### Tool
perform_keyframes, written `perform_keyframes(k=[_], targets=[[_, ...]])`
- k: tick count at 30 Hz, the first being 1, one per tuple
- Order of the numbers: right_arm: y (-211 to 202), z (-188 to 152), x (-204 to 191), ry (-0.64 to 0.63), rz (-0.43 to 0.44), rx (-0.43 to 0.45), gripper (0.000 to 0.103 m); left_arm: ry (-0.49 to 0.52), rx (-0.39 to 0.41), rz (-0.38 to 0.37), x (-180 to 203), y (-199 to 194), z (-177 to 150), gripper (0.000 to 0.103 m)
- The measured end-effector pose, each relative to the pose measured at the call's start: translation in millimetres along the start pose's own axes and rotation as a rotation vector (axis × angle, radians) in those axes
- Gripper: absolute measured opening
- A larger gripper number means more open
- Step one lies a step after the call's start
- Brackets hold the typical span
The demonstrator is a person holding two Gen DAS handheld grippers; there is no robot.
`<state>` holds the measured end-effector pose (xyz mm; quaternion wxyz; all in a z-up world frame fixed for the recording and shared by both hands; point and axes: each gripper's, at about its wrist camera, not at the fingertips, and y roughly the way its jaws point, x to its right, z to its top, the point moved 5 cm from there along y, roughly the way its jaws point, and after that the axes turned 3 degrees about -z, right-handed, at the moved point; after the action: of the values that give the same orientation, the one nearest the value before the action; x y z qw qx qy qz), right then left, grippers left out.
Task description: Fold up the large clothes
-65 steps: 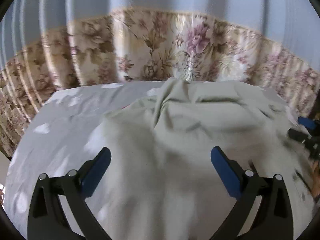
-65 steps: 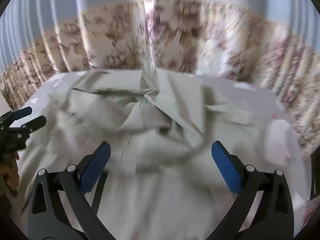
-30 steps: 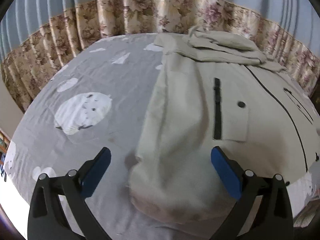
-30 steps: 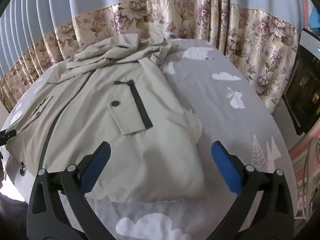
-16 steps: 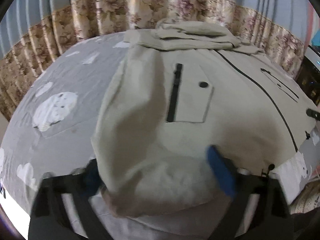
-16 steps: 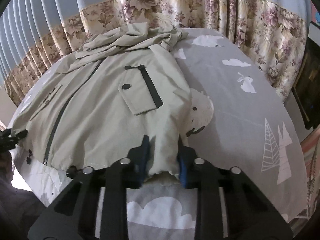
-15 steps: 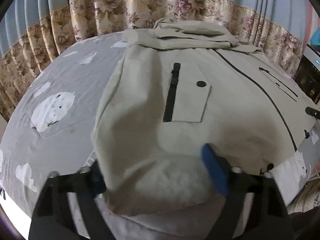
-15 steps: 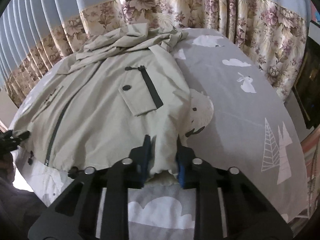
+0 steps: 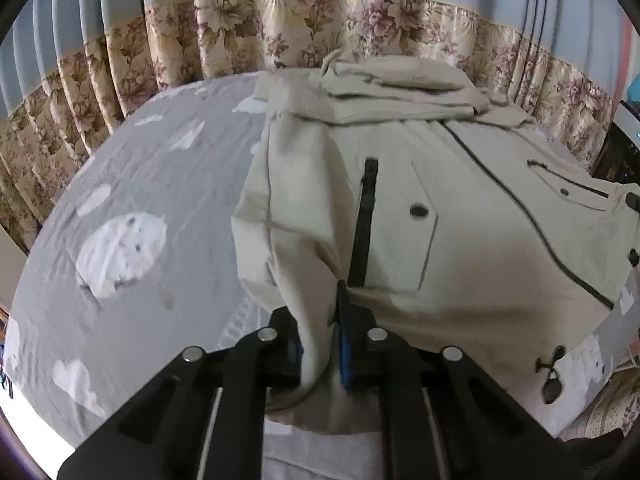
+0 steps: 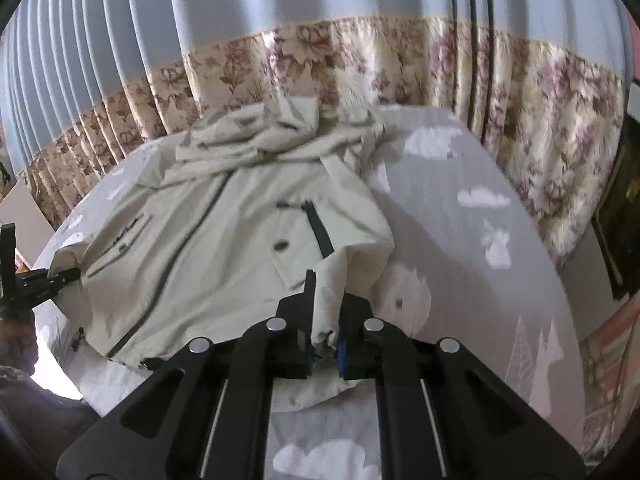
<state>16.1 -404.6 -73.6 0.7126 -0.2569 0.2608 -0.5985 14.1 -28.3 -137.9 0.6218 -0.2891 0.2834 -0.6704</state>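
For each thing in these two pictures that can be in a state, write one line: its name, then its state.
jacket: spread front-up on the bed, zipped, both lower corners pinched up
hood: crumpled at the far end
left gripper: closing on the jacket's hem corner
right gripper: shut on the other hem corner
curtain: drawn

Open grey sheet (image 9: 168, 208) lies bare left of the jacket (image 9: 460, 240). Right of it, more bare sheet; the curtain (image 10: 400, 68) walls off the far edge.
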Motion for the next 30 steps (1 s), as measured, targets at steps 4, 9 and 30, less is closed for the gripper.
perform_keyframes(k=[4, 9, 30], targets=[[2, 34, -1, -0.033, 0.000, 0.046, 0.008, 0.032, 0.056, 0.010, 2, -9, 31, 0.012], [20, 104, -7, -0.093, 0.012, 0.128, 0.008, 0.070, 0.182, 0.018, -12, -15, 109, 0.012], [230, 292, 19, 0.008, -0.073, 0.018, 0.089, 0.030, -0.006, -0.036, -60, 162, 354, 0.078]])
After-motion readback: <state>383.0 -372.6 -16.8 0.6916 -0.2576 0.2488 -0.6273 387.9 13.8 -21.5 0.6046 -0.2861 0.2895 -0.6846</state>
